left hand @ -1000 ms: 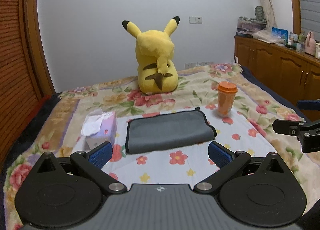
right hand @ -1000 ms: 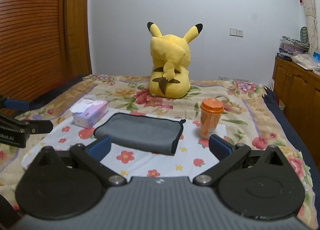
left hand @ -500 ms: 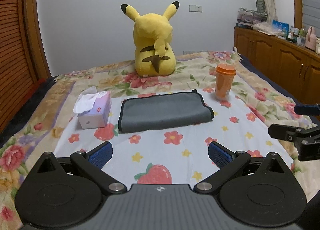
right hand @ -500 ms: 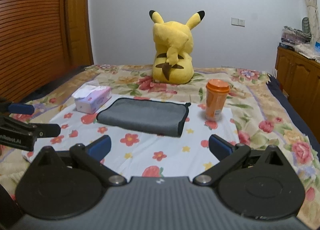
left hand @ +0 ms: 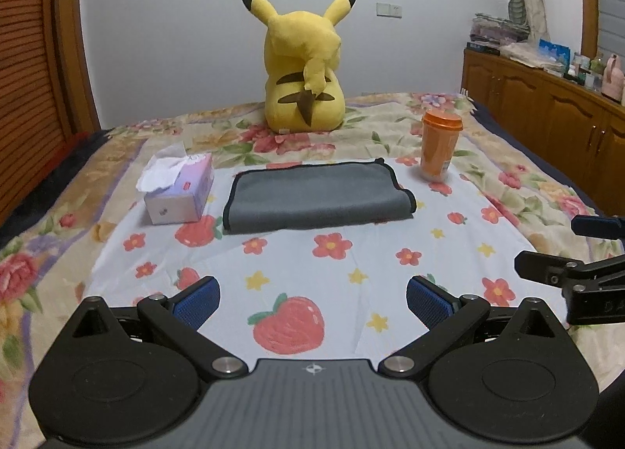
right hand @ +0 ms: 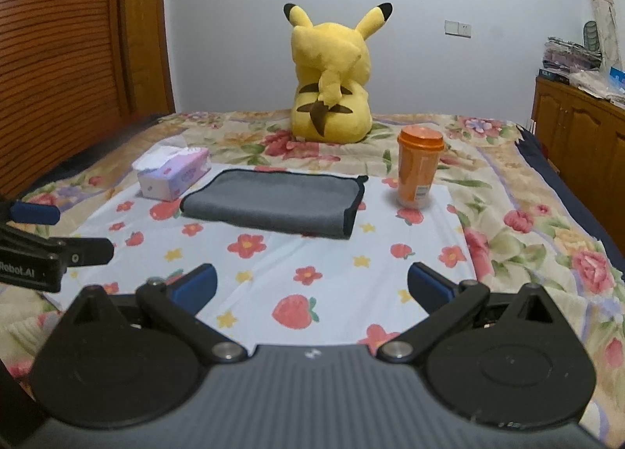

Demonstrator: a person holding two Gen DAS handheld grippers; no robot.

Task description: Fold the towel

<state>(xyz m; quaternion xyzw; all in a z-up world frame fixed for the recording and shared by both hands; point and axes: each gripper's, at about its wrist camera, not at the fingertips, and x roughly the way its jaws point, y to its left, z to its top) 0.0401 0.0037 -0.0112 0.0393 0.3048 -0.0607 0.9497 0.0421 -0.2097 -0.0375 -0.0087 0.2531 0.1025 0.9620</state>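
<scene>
A grey towel with black edging (left hand: 316,197) lies folded flat on a white flower-print sheet (left hand: 312,277) on the bed; it also shows in the right wrist view (right hand: 273,203). My left gripper (left hand: 312,300) is open and empty, held well back from the towel's near edge. My right gripper (right hand: 312,287) is open and empty, also back from the towel. Each gripper shows at the edge of the other's view: the right one (left hand: 578,269) and the left one (right hand: 43,250).
A tissue box (left hand: 177,191) stands just left of the towel. An orange lidded cup (left hand: 440,148) stands to its right. A yellow plush toy (left hand: 302,70) sits behind. A wooden cabinet (left hand: 554,117) runs along the right, a wooden wardrobe (right hand: 70,58) on the left.
Both grippers have drawn back from the towel, so more of the sheet shows in front. Both stay open. The towel has not moved.
</scene>
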